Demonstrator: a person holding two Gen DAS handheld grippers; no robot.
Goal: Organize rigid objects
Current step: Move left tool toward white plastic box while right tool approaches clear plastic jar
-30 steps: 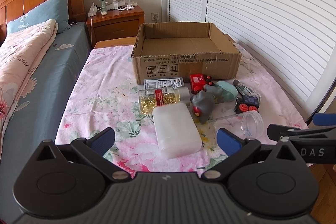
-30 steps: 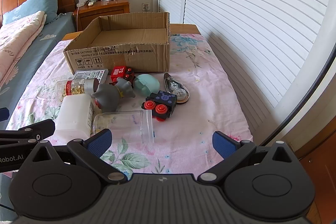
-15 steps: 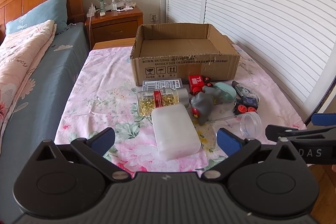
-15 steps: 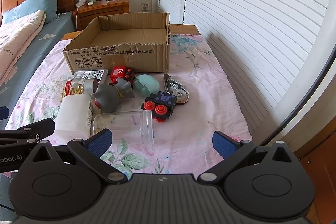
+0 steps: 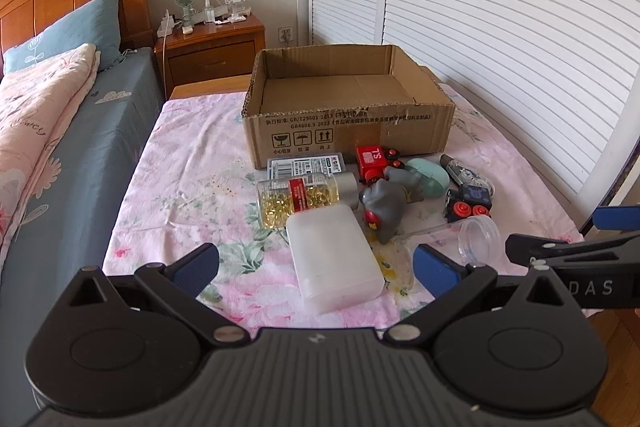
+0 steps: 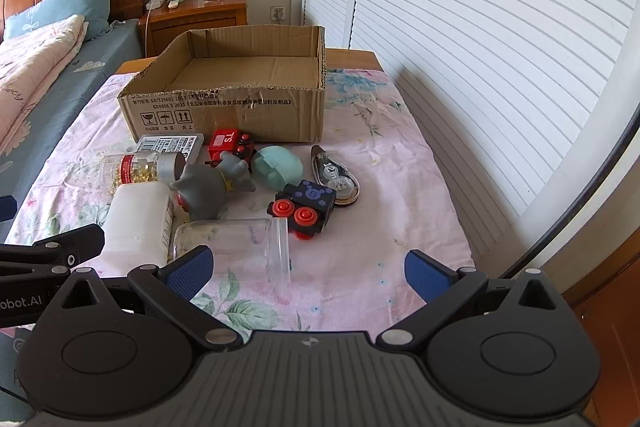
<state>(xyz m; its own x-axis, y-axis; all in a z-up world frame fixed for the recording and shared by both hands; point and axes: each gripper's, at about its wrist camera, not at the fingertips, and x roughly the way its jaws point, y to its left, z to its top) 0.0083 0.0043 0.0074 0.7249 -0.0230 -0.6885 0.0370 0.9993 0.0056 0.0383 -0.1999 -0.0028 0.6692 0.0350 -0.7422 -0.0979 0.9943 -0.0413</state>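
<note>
2 tongs are wide open and hold nothing, so no toy is in the cardboard box (image 5: 348,107) yet.

In the left wrist view, the left gripper (image 5: 316,267) sits at the bottom middle of the frame. The white plastic case (image 5: 334,255) lies just above it, right between the blue tips. I think this is the first thing to grab. Go down straight and pinch its long sides, since it looks smooth and could slip. The pill bottle (image 5: 306,195) touches its far end, so lift slowly.

In the right wrist view, the right gripper (image 6: 310,269) sits at the bottom middle. The clear jar (image 6: 236,241) lies on its side just above the left tip. It may roll, so pinch it across the middle. The box is empty in the upper middle.
</note>
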